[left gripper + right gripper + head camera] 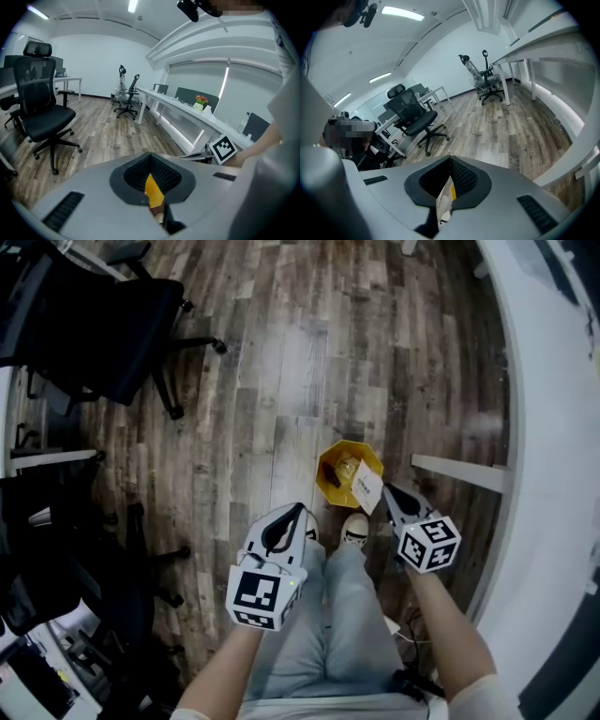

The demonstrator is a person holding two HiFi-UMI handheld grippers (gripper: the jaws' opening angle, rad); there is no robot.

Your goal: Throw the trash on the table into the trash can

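A yellow trash can (349,461) stands on the wooden floor in the head view, with some trash inside it. My right gripper (386,489) is at the can's right rim, shut on a white wrapper (367,487) that hangs over the rim. In the right gripper view the wrapper (446,197) shows white with a yellow patch, pinched between the jaws. My left gripper (300,509) is just left of and below the can, shut on a yellow scrap (153,191). The scrap is hidden in the head view.
Black office chairs (103,324) stand at the left. A curved white desk (553,427) runs along the right, with a white bar (459,472) beside the can. The person's legs and a white shoe (354,529) are just below the can.
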